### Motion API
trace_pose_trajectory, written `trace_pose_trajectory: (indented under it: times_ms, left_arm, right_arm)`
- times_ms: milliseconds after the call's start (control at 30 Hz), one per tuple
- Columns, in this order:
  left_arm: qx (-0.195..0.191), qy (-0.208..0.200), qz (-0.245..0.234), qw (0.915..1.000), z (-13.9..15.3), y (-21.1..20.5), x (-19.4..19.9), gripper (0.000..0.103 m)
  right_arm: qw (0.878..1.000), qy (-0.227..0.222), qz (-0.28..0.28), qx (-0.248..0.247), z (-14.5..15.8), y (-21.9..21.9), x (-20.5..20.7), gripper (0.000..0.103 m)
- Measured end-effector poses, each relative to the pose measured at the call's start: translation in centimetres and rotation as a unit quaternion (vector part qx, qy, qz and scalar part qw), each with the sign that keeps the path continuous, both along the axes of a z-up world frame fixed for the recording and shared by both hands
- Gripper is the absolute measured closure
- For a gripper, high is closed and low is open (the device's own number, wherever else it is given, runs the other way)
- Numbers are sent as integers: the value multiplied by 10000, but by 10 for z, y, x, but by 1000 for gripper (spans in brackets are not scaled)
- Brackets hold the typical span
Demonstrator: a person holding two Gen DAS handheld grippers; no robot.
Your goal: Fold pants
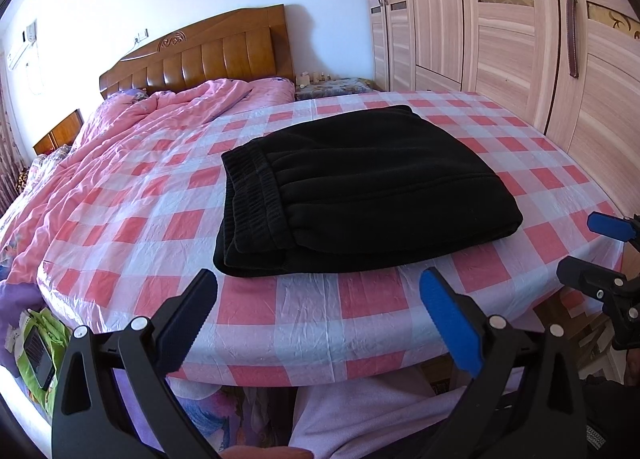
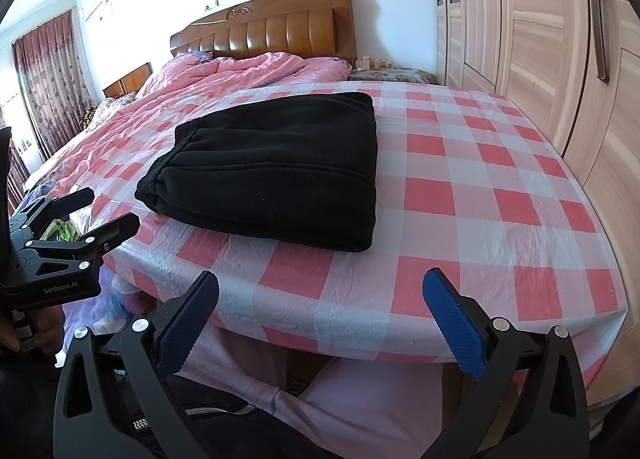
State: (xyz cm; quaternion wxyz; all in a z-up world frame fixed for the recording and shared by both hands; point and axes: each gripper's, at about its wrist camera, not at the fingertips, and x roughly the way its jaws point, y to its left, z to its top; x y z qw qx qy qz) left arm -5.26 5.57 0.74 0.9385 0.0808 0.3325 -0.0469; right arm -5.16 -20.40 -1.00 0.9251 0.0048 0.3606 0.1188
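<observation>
**A:** On the pink-and-white checked plastic table cover, near its front edge, we see the black fleece pants lying folded into a thick, roughly square stack. The ribbed elastic waistband faces left, toward the rumpled pink quilt on the bed behind.

**B:** And our two tools?

**A:** Both hang in front of the table, apart from the cloth. The left gripper has its black and blue-padded fingers spread wide, with nothing between them. The right gripper is spread just as wide and also empty. From the right wrist view we also see the left one out at the side, clear of the pants.

**B:** So we judge the folding looks finished, or close to it. What could still spoil it?

**A:** The stack sits close to the front edge of a glossy, wrinkled cover. If we nudge or drag it, we think the whole bundle could slide toward us and tip off. The layers at the front left corner look loose, so a finger catching there could peel the top fold open. Pinching only the upper layer to lift would, we expect, let the rest sag and unfold.
</observation>
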Motion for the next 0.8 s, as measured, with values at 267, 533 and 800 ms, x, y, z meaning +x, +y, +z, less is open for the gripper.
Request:
trace_pose_trajectory:
  times_ms: [267,533,800]
  left_arm:
    - [-13,9,-18,10000,-1,0,0,2]
    - [-101,45,-59,9999,-4,-1,-1,2]
    - [-458,326,376,9977,-6,31,10,2]
  right_arm:
    - [10000,10,-3,9,-1,0,0,4]
    - [10000,15,-6,16,0,-1,1,4]
    - [9998,29,-161,92,-3,-2,-3,4]
